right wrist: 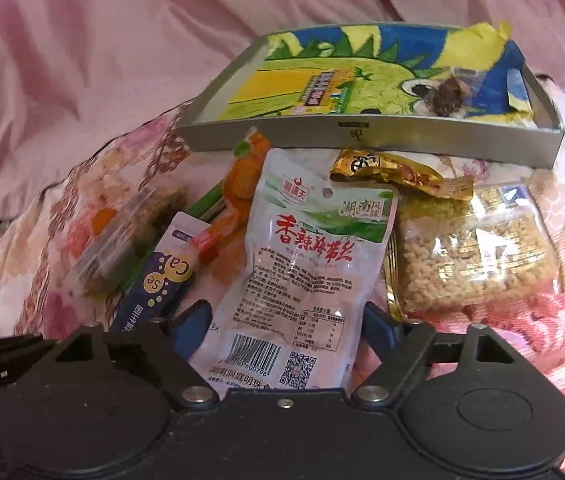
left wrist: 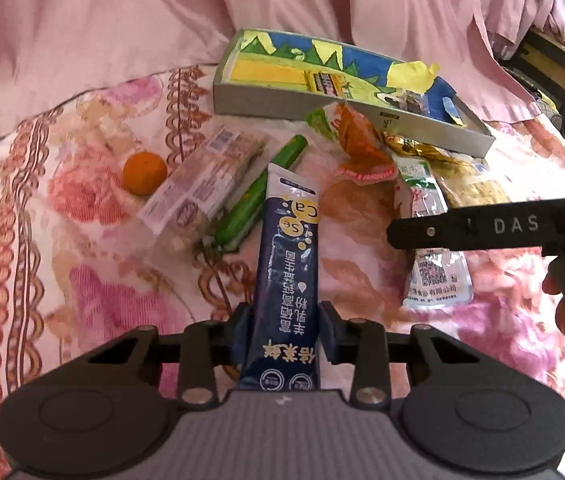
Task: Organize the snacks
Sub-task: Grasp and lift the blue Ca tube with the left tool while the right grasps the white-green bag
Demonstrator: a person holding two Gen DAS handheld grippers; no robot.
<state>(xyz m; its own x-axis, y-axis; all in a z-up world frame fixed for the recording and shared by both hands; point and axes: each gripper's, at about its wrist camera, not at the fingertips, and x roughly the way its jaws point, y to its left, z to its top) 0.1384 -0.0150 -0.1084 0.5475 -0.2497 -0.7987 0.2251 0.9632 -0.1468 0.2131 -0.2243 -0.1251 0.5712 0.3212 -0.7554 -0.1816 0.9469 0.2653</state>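
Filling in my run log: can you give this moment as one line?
left gripper: shut on dark blue sachet | right gripper: straddling white pouch, grip unclear | grey tray: behind snacks

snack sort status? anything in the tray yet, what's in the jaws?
Done: little. The grey tray holds only a small clear packet. In hand: left gripper is around the dark blue sachet; right gripper straddles the white pouch, grip unconfirmed. Left on the bedspread: orange, green stick, gold wrapper, puffed-rice bar.
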